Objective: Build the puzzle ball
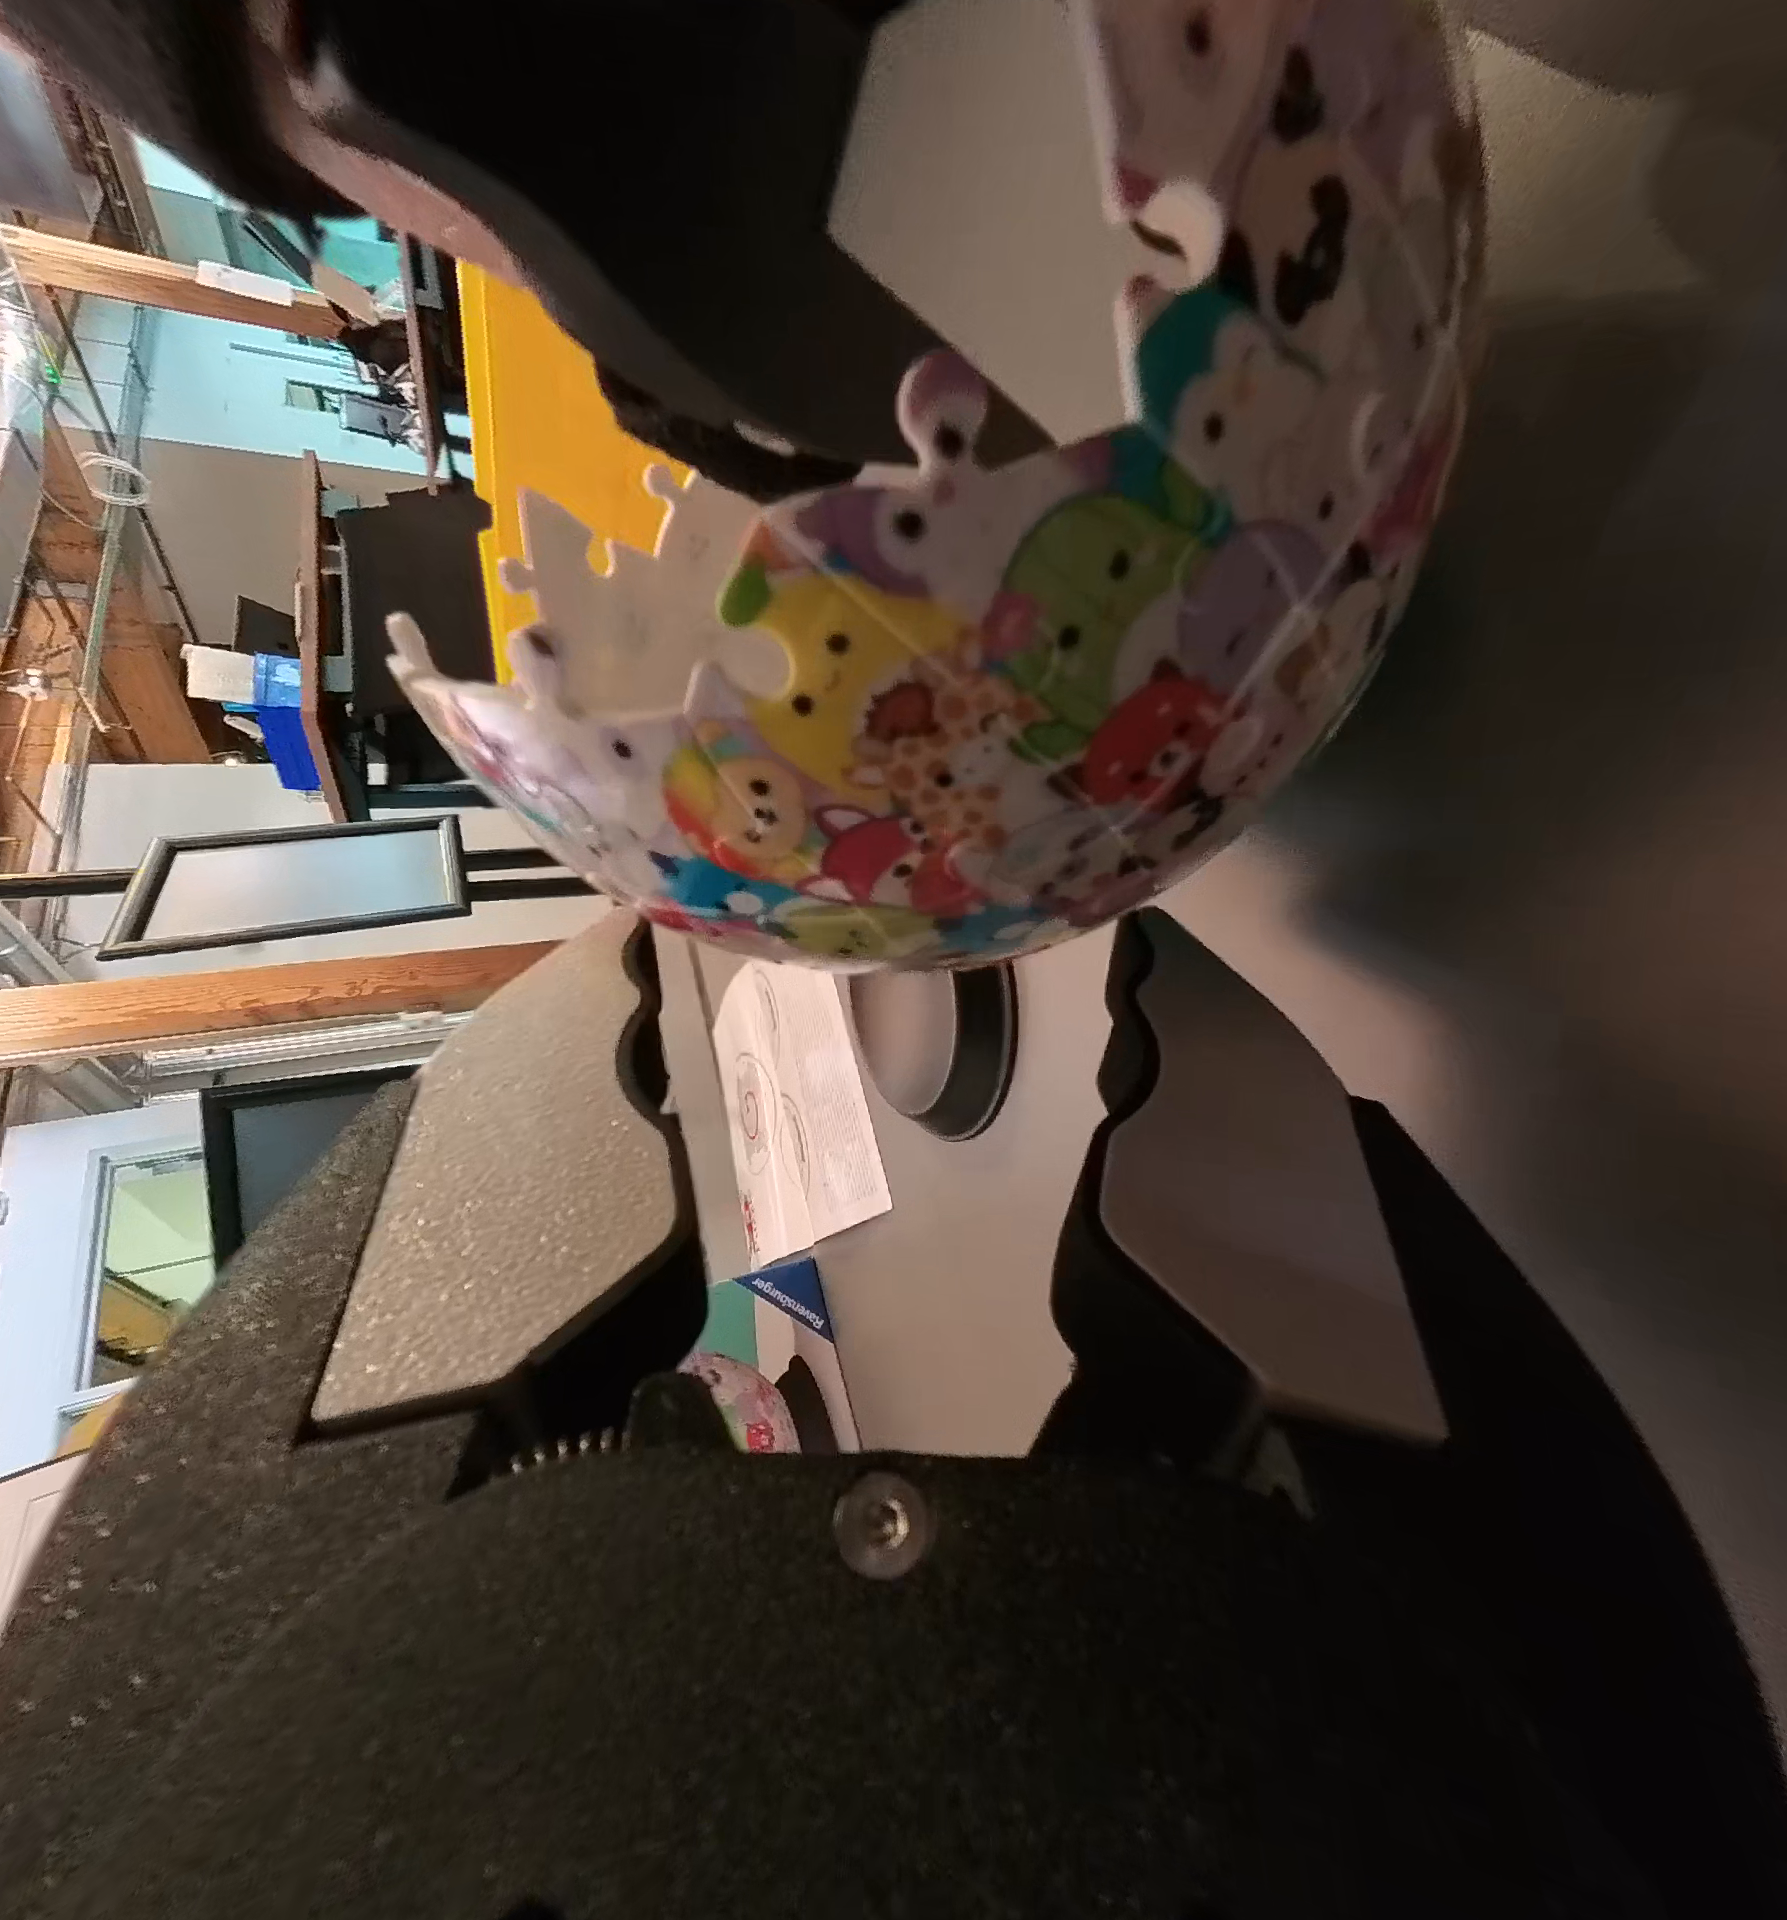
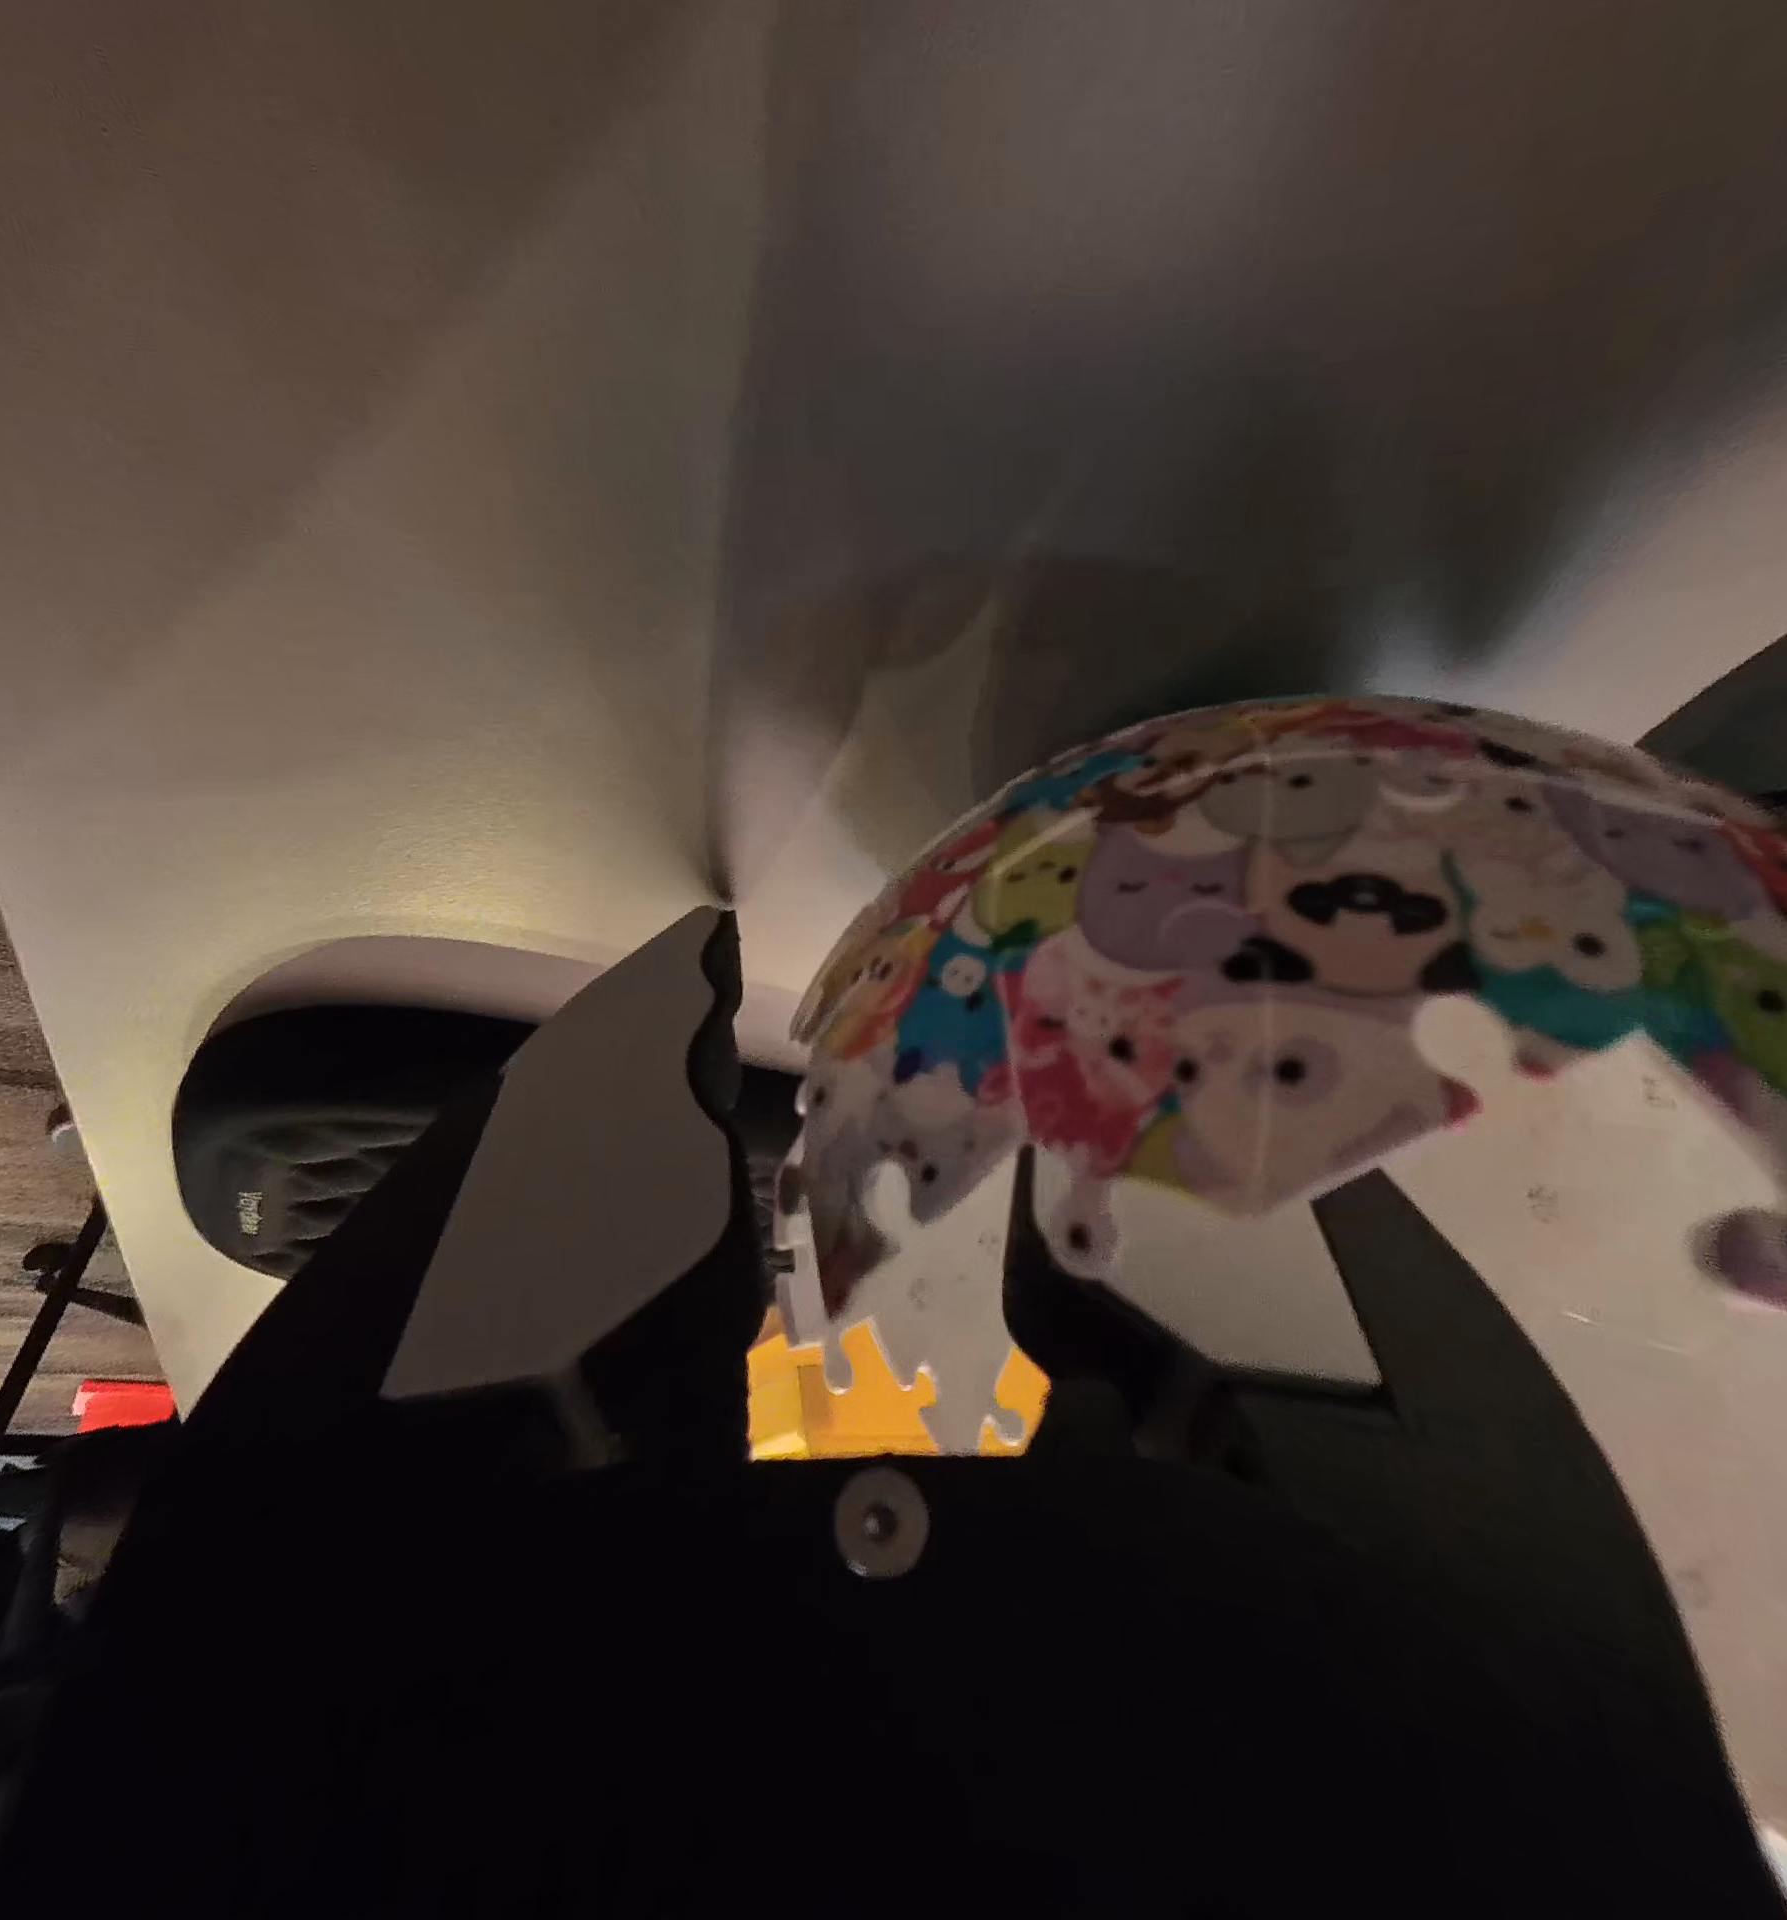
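The puzzle ball (image 1: 1024, 675) is a part-built bowl of coloured cartoon pieces with a white inside and a jagged open rim. My left gripper (image 1: 884, 935) has its jaws wide apart, and both fingertips meet the bowl's rounded outside. My right gripper (image 1: 764, 436) reaches over the rim from the far side. In the right wrist view the ball (image 2: 1284, 966) lies across my right gripper (image 2: 878, 966). Loose rim tabs hang in the gap between its jaws. The left finger (image 2: 608, 1143) stands just clear of the shell. The right fingertip is hidden behind the shell.
On the white table (image 1: 972, 1299) lie a folded instruction sheet (image 1: 806, 1101), a black ring stand (image 1: 956, 1049) and the puzzle box with a blue corner (image 1: 785, 1309). A yellow panel (image 1: 546, 416) stands behind. A dark rounded object (image 2: 328, 1122) shows below the table edge.
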Action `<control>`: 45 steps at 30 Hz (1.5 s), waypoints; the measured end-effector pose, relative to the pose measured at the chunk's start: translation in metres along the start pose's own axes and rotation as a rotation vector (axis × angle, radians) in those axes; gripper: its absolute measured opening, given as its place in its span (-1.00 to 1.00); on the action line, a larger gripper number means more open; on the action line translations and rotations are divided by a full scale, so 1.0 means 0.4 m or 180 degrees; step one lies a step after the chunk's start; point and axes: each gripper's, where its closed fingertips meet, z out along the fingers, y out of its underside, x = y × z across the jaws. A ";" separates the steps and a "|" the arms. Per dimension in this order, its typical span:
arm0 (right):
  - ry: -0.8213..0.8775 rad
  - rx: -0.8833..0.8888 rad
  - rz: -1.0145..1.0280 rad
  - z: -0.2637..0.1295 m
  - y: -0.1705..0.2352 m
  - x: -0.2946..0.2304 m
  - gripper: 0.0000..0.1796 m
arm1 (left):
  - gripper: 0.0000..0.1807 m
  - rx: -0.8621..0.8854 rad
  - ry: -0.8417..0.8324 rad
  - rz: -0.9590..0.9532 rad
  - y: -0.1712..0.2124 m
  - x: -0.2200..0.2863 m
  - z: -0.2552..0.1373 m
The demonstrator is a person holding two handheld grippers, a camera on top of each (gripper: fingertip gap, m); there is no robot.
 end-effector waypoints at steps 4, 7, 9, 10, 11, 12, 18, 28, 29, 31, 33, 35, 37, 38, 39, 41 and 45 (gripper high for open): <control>-0.0013 0.0042 0.0087 -0.006 -0.007 -0.002 -0.46 | -0.09 -0.0004 0.0002 0.0005 -0.001 0.004 0.005; -0.0005 0.0092 0.0143 -0.010 -0.009 0.001 -0.56 | -0.09 0.0004 0.0009 -0.0014 -0.002 0.006 0.006; 0.0016 0.0116 0.0150 -0.013 -0.011 0.002 -0.60 | -0.10 0.0018 0.0002 -0.0023 -0.004 0.005 0.006; 0.0026 0.0124 0.0150 -0.015 -0.013 0.001 -0.60 | -0.10 0.0016 -0.0006 -0.0026 -0.003 0.004 0.006; 0.0045 0.0121 0.0143 -0.016 -0.013 0.001 -0.61 | -0.10 0.0017 -0.0012 -0.0027 -0.003 0.003 0.006; 0.0078 0.0116 0.0137 -0.017 -0.014 0.003 -0.62 | -0.10 0.0017 -0.0009 -0.0029 -0.003 0.003 0.007; 0.0171 0.0148 0.0151 -0.023 -0.021 0.002 -0.71 | -0.10 0.0016 -0.0014 -0.0027 -0.003 0.001 0.009; 0.0208 0.0144 0.0191 -0.042 -0.020 0.002 -0.83 | -0.10 0.0010 -0.0024 -0.0026 -0.001 -0.002 0.010; 0.0206 0.0138 0.0201 -0.042 -0.019 0.002 -0.83 | -0.10 0.0008 -0.0029 -0.0026 0.000 -0.003 0.009; 0.0207 0.0127 0.0199 -0.045 -0.017 0.001 -0.83 | -0.10 0.0005 -0.0023 -0.0033 0.001 -0.002 0.009; 0.0213 0.0135 0.0216 -0.045 -0.017 0.000 -0.84 | -0.10 0.0010 -0.0021 -0.0039 0.001 0.000 0.010; 0.0233 0.0140 0.0238 -0.050 -0.019 0.000 -0.84 | -0.10 0.0009 -0.0017 -0.0025 0.001 0.003 0.011; 0.0253 0.0148 0.0253 -0.055 -0.018 0.001 -0.88 | -0.10 0.0013 -0.0014 -0.0029 0.001 0.004 0.012; 0.0258 0.0169 0.0271 -0.058 -0.019 0.003 -0.88 | -0.10 0.0017 -0.0016 -0.0031 0.000 0.003 0.012; 0.0270 0.0197 0.0283 -0.060 -0.022 0.006 -0.89 | -0.10 0.0018 -0.0018 -0.0033 0.001 0.002 0.012; 0.0270 0.0209 0.0303 -0.062 -0.024 0.007 -0.90 | -0.10 0.0026 -0.0023 -0.0036 0.000 0.001 0.011; 0.0329 0.0226 0.0309 -0.071 -0.027 0.009 -0.91 | -0.10 0.0022 -0.0021 -0.0048 0.003 0.003 0.010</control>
